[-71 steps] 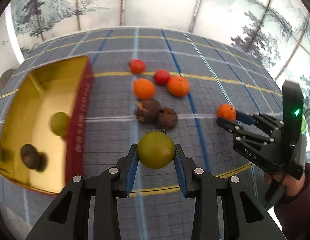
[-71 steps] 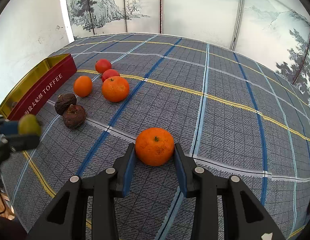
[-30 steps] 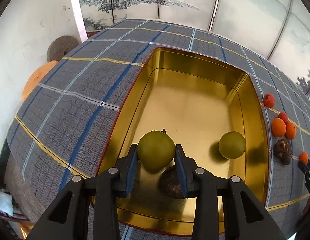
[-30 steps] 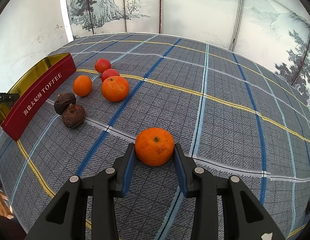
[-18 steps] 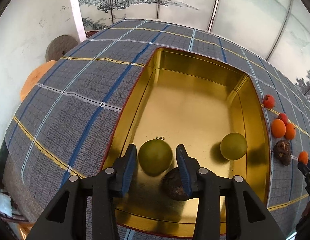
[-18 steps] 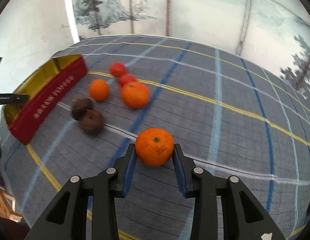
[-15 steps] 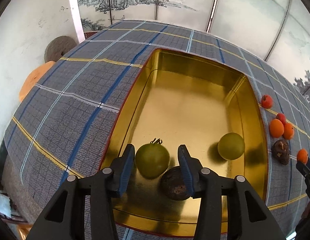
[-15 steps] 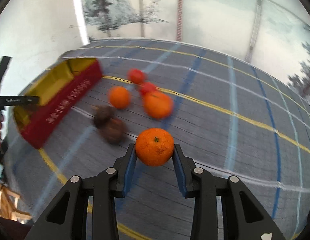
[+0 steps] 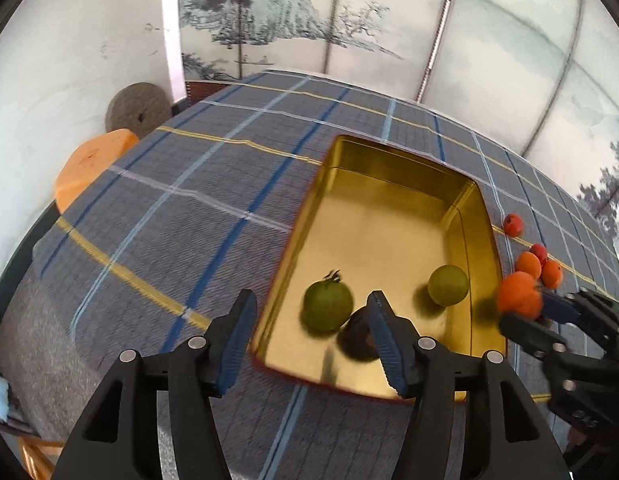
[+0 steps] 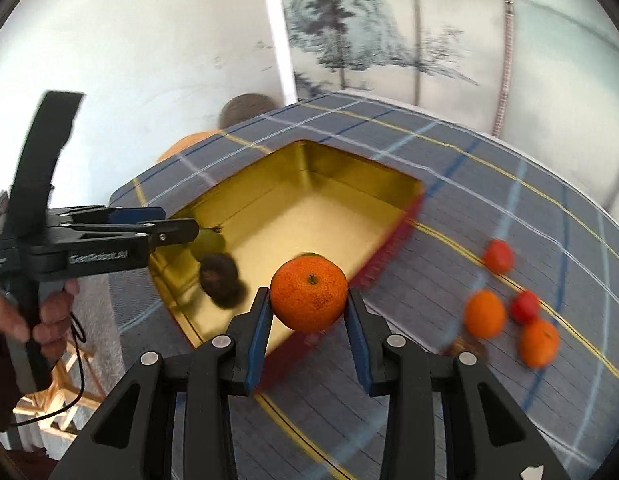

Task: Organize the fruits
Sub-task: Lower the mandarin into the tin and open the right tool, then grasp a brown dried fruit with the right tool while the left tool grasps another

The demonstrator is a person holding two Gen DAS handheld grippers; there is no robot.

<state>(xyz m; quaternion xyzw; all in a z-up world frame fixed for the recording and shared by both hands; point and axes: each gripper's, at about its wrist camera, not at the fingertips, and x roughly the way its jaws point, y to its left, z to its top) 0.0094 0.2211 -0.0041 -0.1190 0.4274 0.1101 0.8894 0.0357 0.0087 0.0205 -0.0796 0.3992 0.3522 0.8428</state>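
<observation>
Plaid cloth, grey-blue with yellow and white lines, covered the worktop (image 9: 213,216).

Item 1, at 9 o'clock in the left wrist view: orange cushion-like object (image 9: 89,168) and grey disc (image 9: 135,110) beyond the worktop edge; neither belonged to the task.

Item 2, left gripper (image 9: 309,344): jaws spread wide and empty, hovering over the near end of the tin.

Item 3, gold tin (image 9: 389,168) with red outer wall: held three fruits at its 6 o'clock end, namely a green fruit with stem (image 9: 327,306), a dark brown fruit (image 9: 359,338) touching it, and a second green fruit (image 9: 448,285) a little apart toward 3 o'clock.

Item 4, right gripper (image 10: 309,320): jaws pinching a mandarin (image 10: 308,293), carried above the tin's near red wall, not yet set down.

Item 5, at 3 o'clock: loose fruit on the cloth, two oranges (image 10: 484,314) and two small red fruits (image 10: 497,256) seen clearly; a brown shape near them was too blurred to name.

Progress, by judgement: three fruits stowed, a fourth about to go in, at least four left to gather.

Change against 2.4 s ago: the stemmed green fruit, then clamped in the left jaws over the cloth, lay released in the tin; the mandarin, then gripped far from the tin, had arrived at its wall.
</observation>
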